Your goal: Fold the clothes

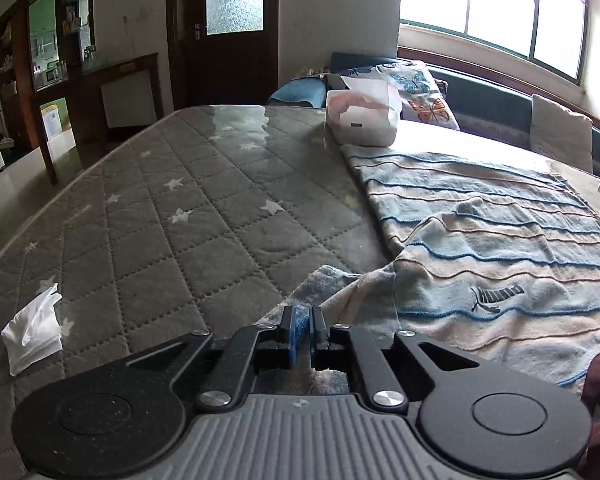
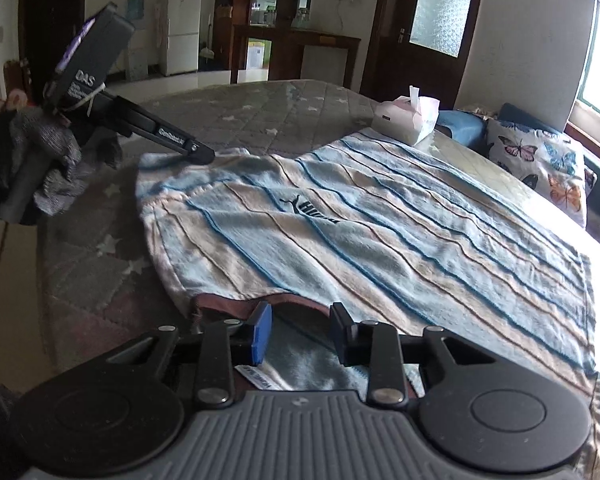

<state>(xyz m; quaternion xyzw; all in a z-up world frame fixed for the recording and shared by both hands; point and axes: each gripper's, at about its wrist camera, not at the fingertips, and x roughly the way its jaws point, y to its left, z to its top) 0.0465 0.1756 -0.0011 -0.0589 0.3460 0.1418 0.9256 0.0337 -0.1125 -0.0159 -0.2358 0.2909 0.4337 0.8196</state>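
Garment (image 2: 364, 232) folding on a quilted bed (image 1: 180, 208): we see the left gripper (image 1: 303, 322) pinched on a striped sleeve, its jaws nearly together on the cloth. The right gripper (image 2: 300, 320) straddles the brown collar just ahead of it, jaws apart, pads not visibly pressing. To fold well, we judge both grips should bite fully before lifting, then carry the edges evenly so the stripes stay aligned. Readable writing: a leaping-cat logo (image 2: 312, 206) on the chest, and "DAS" on the left tool's housing (image 2: 86, 78).
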